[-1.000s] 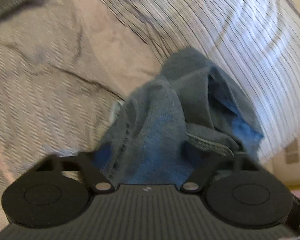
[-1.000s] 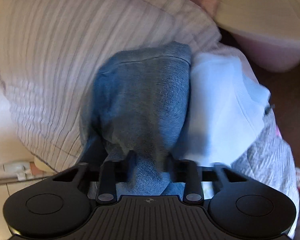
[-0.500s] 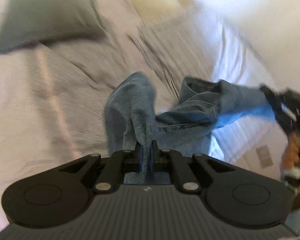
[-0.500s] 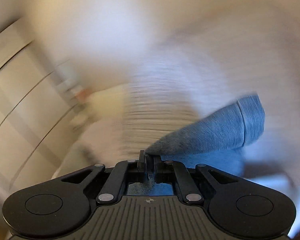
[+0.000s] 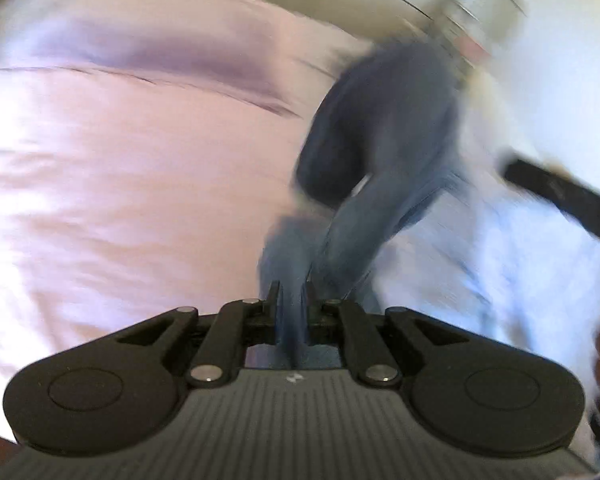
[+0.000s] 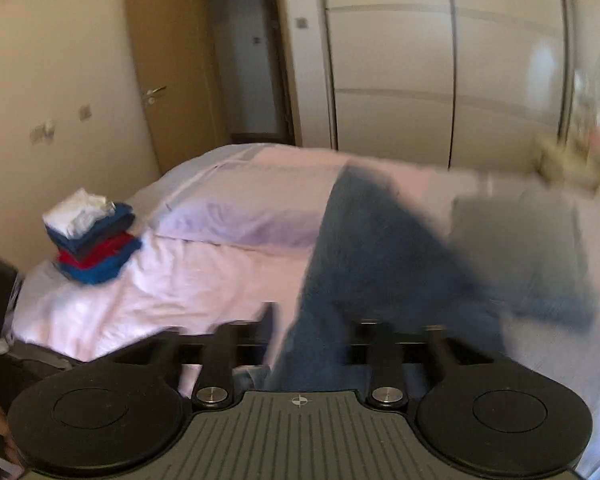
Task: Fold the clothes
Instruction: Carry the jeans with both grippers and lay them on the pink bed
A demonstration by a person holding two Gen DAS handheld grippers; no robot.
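1. My left tongs (image 5: 292, 294) are clenched on a thin fold of the jeans (image 5: 380, 152), the denim pinched between the two fingers

2. In the left view the jeans run up and away from those tongs, leaning to the right; the long axis goes from the pinch toward the upper right, ending in a dark bunched mass hanging above the bed (image 5: 120, 180)

3. That view is smeared by motion, so I cannot make out seams or which end of the jeans I hold

4. My right tongs (image 6: 312, 320) show the left finger plainly, standing well clear of the cloth; the right finger is hidden behind denim, so I cannot tell whether they grip

5. In the right view the jeans (image 6: 372, 256) rise from between the fingers as a broad dark band, widening upward and spreading to the right, where a lower edge trails off over the bed (image 6: 220, 276)

6. The jeans are off the mattress near me, hanging in the air over the pink cover

7. A grey pillow (image 6: 516, 240) lies on the bed just behind the right part of the jeans

8. A pile (image 6: 92, 240) of folded clothes, white on top, then blue and red, sits at the far left edge of the bed, well apart from the jeans

9. Behind the bed stand a wardrobe (image 6: 440, 60) and an open door (image 6: 168, 80)
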